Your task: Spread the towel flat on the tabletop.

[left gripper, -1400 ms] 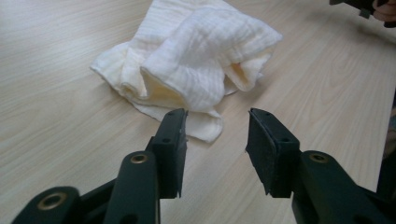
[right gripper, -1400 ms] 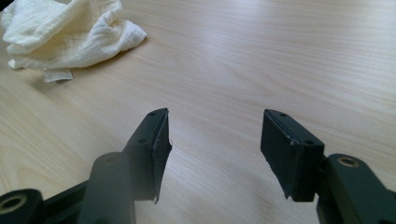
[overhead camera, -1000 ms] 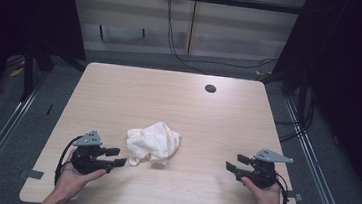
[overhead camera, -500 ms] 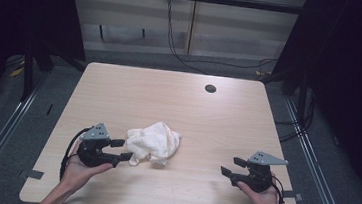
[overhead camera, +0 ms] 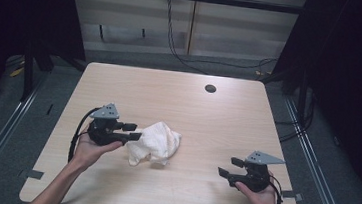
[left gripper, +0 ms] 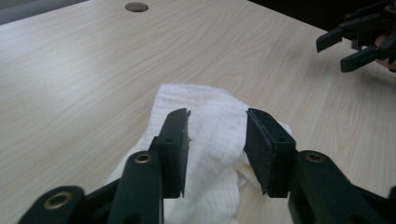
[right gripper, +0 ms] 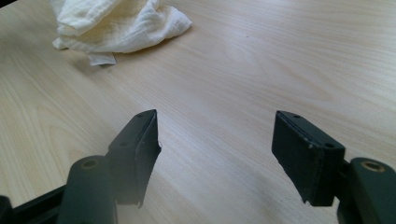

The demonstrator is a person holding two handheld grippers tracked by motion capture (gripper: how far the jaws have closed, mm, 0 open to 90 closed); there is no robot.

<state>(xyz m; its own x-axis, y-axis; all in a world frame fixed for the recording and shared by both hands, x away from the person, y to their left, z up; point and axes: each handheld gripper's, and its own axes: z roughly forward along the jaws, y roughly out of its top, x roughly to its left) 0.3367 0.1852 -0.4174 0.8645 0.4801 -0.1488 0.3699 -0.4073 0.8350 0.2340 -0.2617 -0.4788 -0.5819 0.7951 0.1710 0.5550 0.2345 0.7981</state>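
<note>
Since a second ago, the left gripper (overhead camera: 133, 131) has moved up to the crumpled white cloth (overhead camera: 155, 142) at the middle of the wooden surface (overhead camera: 217, 120). Its fingers (left gripper: 173, 140) have just been closing and straddle a fold without pressing it. Well apart, the right gripper (overhead camera: 228, 168) hangs wide open, holding nothing.

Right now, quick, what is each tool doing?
Left tool: open, jaws just been closing around the white cloth, not pinching yet.
Right tool: open, holding nothing.
</note>
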